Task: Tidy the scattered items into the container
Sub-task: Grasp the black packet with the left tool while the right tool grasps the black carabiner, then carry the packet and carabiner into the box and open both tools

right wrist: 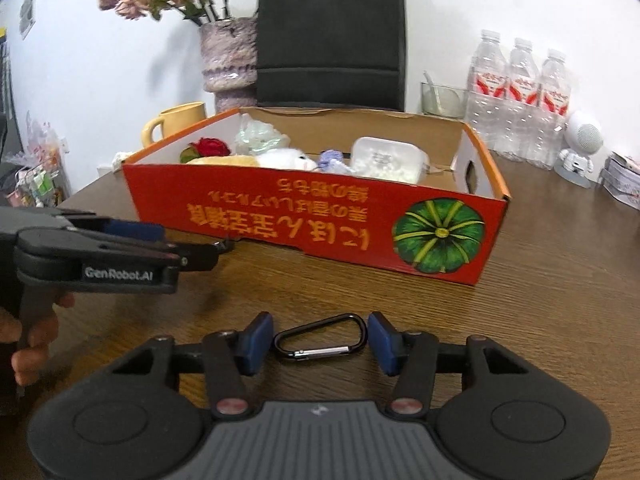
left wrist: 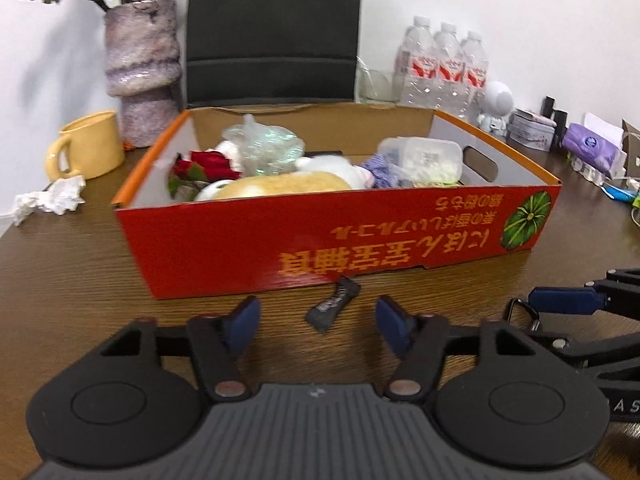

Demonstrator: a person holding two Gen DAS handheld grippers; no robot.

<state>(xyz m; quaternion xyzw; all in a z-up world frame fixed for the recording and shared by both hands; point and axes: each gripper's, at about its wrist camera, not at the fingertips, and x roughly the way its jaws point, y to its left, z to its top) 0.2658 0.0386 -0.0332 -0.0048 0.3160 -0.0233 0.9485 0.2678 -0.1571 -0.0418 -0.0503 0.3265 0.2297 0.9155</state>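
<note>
A red cardboard box [left wrist: 280, 240] with orange rims sits mid-table, holding a red rose, plush toys, a plastic bag and a clear tub; it also shows in the right wrist view [right wrist: 320, 220]. A small dark wrapped sachet [left wrist: 333, 307] lies on the table just before the box's front wall, between the open jaws of my left gripper [left wrist: 318, 320]. A black carabiner [right wrist: 320, 338] lies flat between the open jaws of my right gripper [right wrist: 320, 340]. Neither touches its item. The left gripper's side shows in the right wrist view [right wrist: 192, 254].
A yellow mug [left wrist: 86, 146], a crumpled tissue [left wrist: 50, 198] and a purple vase [left wrist: 142, 68] stand left of the box. Water bottles [left wrist: 442, 64], a white astronaut figure [left wrist: 496, 106], tins and a purple pack [left wrist: 592, 148] line the back right. A black chair [left wrist: 272, 32] stands behind.
</note>
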